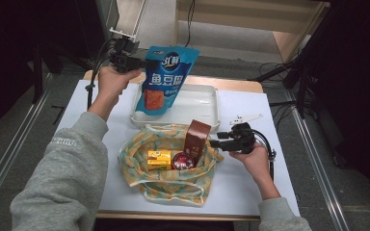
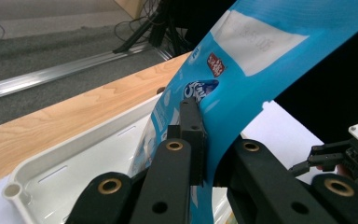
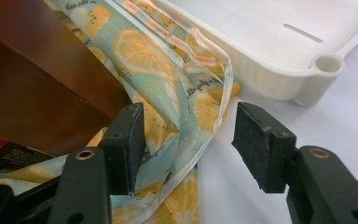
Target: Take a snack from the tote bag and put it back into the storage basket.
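A blue snack pouch [image 1: 166, 79] is pinched at its upper edge by the left gripper [image 1: 142, 62] and is held upright above the white tray [image 1: 207, 113]. The right gripper [image 1: 215, 143] is spread open, its jaws set either side of the rim of the lemon-print cloth bag [image 1: 173, 180] on the tabletop [image 1: 250, 178]. A brown carton [image 1: 197, 138], a yellow box [image 1: 158, 160] and a red tin [image 1: 183, 160] are seen inside the bag.

right gripper [image 3: 189, 140]: I see my jaws standing apart, nothing clamped | bag [image 3: 177, 93]: lemon-print edge lies between them, left pad against the fabric | box [image 3: 37, 74]: brown, at left inside the bag | tray [image 3: 279, 60]: white, corner just beyond the bag, on white table [image 3: 335, 116]
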`<state>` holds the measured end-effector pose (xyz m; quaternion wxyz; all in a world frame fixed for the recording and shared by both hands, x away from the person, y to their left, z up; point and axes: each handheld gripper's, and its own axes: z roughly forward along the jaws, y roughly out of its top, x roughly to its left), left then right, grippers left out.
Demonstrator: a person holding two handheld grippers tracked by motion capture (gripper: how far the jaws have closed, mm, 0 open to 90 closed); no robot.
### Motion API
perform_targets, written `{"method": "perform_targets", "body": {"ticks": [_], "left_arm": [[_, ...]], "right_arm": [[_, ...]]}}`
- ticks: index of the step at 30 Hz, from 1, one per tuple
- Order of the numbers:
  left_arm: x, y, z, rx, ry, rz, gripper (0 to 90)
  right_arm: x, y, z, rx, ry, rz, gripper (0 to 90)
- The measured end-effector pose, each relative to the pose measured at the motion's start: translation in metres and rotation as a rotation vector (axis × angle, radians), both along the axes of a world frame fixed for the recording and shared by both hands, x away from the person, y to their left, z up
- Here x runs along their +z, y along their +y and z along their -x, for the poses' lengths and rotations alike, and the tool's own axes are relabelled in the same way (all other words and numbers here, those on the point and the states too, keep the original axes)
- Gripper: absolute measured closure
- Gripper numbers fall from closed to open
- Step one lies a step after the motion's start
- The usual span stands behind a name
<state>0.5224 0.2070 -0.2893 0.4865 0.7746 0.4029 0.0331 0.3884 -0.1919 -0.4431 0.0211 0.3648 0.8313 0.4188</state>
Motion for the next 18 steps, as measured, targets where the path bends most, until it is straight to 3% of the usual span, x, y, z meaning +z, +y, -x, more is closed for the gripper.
{"method": "perform_targets", "body": {"ticks": [3, 9, 15, 18], "left_arm": [[-0.004, 0.005, 0.002, 0.005, 0.003, 0.010, 88.6], [-0.012, 0.011, 0.005, 0.008, 0.006, -0.013, 88.4], [-0.020, 0.013, 0.007, 0.009, 0.011, 0.000, 88.0], [-0.022, 0.012, 0.009, -0.009, 0.019, -0.008, 87.5]], "right_arm": [[0.000, 0.000, 0.000, 0.001, -0.001, 0.002, 44.5], [-0.001, 0.001, 0.000, 0.001, 0.002, 0.004, 44.5], [-0.001, 0.002, 0.000, 0.003, 0.002, 0.005, 44.6], [-0.001, 0.002, 0.000, 0.004, 0.002, 0.005, 44.6]]}}
